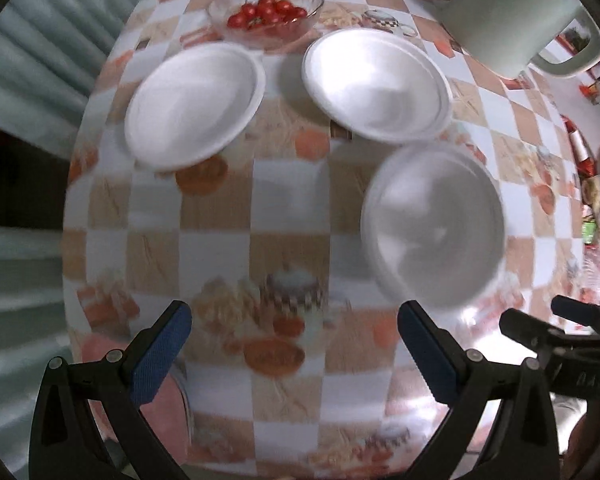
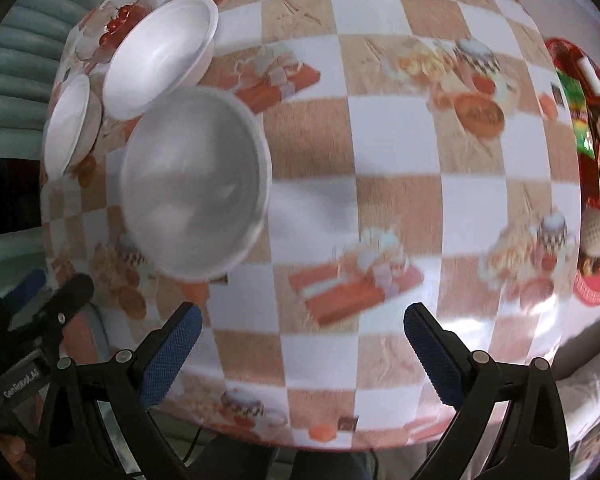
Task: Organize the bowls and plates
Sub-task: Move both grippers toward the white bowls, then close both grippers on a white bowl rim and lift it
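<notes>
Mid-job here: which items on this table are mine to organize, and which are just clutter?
For the job:
- nearest white bowl
- white dish, far left
- white dish, far right

Just lying about:
- glass bowl of cherry tomatoes
- pale green kettle
- red packets at the right table edge

Both grippers, left and right, are open and empty.

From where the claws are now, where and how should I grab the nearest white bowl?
Take the nearest white bowl by its thin rim, on the edge facing you, one finger inside and one outside. It sits upright and open, apart from the two other bowls, so that side looks unobstructed. The open right claw seems best placed, coming from the bowl's right.
</notes>
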The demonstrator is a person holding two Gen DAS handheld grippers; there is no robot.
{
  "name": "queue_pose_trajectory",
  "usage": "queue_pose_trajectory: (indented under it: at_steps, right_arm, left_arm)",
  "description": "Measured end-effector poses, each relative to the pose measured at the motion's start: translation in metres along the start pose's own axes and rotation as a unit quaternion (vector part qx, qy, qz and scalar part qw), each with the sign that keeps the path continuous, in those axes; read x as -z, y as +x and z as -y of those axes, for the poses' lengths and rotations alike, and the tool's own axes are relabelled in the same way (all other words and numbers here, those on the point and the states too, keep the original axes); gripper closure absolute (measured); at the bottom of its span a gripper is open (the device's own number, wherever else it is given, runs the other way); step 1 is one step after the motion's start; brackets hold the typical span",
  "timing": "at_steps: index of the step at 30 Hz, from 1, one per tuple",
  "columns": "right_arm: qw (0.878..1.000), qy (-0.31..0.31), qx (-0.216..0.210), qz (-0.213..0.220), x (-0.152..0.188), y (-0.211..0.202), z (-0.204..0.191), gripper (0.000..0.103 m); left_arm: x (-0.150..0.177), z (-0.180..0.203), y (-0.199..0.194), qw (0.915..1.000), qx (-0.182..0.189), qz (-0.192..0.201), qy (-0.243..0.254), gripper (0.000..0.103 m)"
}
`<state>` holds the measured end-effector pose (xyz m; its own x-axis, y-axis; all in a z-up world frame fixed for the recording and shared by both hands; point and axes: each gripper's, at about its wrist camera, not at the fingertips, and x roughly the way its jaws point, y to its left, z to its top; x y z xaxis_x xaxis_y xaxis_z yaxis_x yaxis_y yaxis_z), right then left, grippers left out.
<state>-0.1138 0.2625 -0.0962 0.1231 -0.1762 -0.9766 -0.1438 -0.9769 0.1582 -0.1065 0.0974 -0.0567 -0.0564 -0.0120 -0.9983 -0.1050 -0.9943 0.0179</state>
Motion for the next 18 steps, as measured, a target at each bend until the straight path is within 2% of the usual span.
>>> queue_pose_trajectory:
  at_steps: [7,11,13,15,16,17,18]
  right_arm:
    - [1.000,-0.009,0.004,0.005,-0.037,0.018,-0.002,0.001]
    - [1.000,-0.014,0.004,0.011,-0.053,0.024,-0.005,0.002]
    - [1.000,-0.014,0.007,0.014,-0.060,0.027,-0.006,0.003]
    - [1.000,-0.017,0.005,0.014,-0.065,0.031,-0.008,0.026]
    - [1.000,-0.017,0.007,0.010,-0.066,0.034,-0.009,0.048]
    - [1.000,-0.014,-0.004,0.004,-0.067,0.038,-0.009,0.056]
    - [1.000,-0.009,-0.013,-0.004,-0.067,0.042,-0.009,0.060]
  left_arm:
    - [-0.031,0.014,0.032,0.9998,0.000,-0.012,0.016,0.004]
    - [-0.044,0.019,0.049,0.9991,0.006,-0.023,0.034,0.014]
    - [-0.051,0.025,0.057,0.9982,0.008,-0.027,0.053,0.026]
    - [-0.056,0.029,0.064,0.9971,0.012,-0.035,0.066,0.040]
    - [-0.057,0.030,0.068,0.9967,0.019,-0.040,0.069,0.044]
    - [-0.058,0.031,0.071,0.9963,0.027,-0.043,0.069,0.052]
    - [-0.059,0.033,0.073,0.9959,0.034,-0.046,0.070,0.058]
